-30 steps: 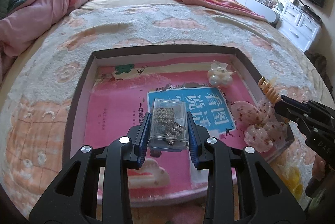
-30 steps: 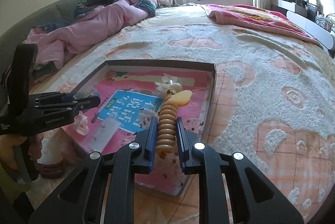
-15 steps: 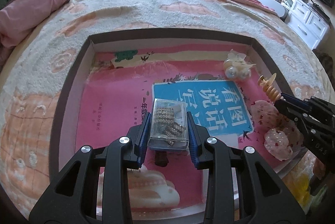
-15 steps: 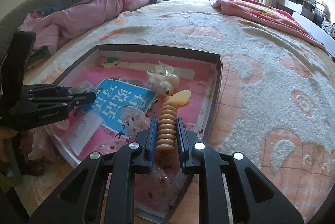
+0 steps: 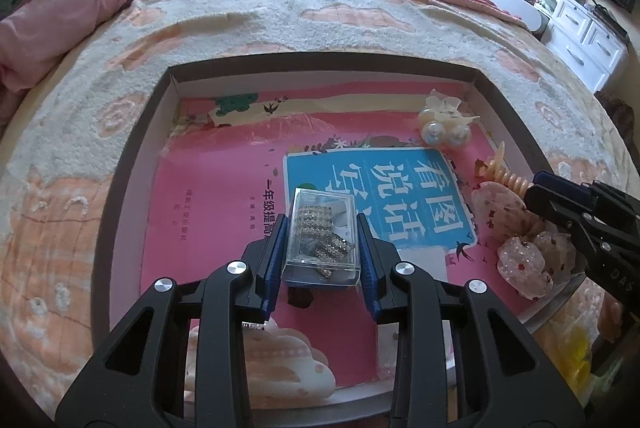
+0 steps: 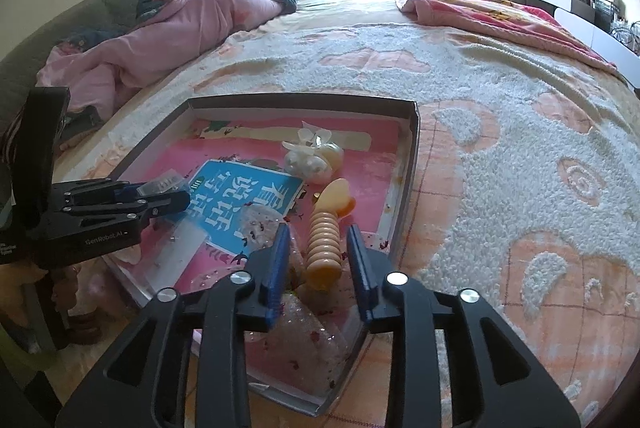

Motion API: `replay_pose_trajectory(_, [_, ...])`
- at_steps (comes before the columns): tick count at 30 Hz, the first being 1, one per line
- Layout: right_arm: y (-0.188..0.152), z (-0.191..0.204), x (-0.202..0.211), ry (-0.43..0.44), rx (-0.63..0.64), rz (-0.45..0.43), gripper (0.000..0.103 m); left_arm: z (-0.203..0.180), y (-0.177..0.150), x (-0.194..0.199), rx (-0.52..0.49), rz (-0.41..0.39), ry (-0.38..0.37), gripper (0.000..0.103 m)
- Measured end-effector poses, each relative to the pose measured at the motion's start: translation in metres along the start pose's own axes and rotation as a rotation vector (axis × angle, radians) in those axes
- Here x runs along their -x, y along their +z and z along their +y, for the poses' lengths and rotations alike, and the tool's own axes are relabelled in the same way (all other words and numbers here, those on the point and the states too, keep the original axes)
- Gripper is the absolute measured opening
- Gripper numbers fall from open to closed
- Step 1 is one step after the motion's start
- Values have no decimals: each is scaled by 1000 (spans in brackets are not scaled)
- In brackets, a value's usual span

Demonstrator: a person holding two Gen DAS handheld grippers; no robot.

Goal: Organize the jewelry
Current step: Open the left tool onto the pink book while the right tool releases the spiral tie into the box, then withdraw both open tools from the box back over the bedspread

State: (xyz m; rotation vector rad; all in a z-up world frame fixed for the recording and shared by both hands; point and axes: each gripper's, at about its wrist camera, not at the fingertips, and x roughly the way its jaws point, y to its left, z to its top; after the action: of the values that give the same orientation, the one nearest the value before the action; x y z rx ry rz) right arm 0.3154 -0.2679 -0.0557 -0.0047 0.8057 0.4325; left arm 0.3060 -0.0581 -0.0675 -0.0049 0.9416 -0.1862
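Left wrist view: my left tongs [image 5: 320, 248] clamp a clear plastic box of rhinestone jewelry [image 5: 322, 240] by its long sides, its long axis pointing away from me, over the pink book lining the tray [image 5: 132, 164] on the bed. I judge I'm mid-placement; next I should lower it flat, then release.

Right wrist view: my right tongs [image 6: 318, 256] are opening around the beige spiral hair clip [image 6: 326, 240], which no longer looks gripped; it lies near the tray's right wall, flat end toward the far edge. I should back out without dragging it.
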Motion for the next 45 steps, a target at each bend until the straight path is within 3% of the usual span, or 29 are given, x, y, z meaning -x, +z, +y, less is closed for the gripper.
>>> replay_pose_trajectory(14, [0,4,24,-21,-4,-61,53,0,-4,35,30,-92,5,37])
replay_pose_trajectory(28, [-9,4,60,-67,-33,-130,81,-3,-19,77,61,-188,6,68])
replay_pose_trajectory(33, [-14,5,77,-72,-41,-156,84,-6,-26,92,69,-221,-1,89])
replay_pose_trajectory(45, [-24,18,105,-59,-35,-205,87,-18,-58,111,44,-264,-13,91])
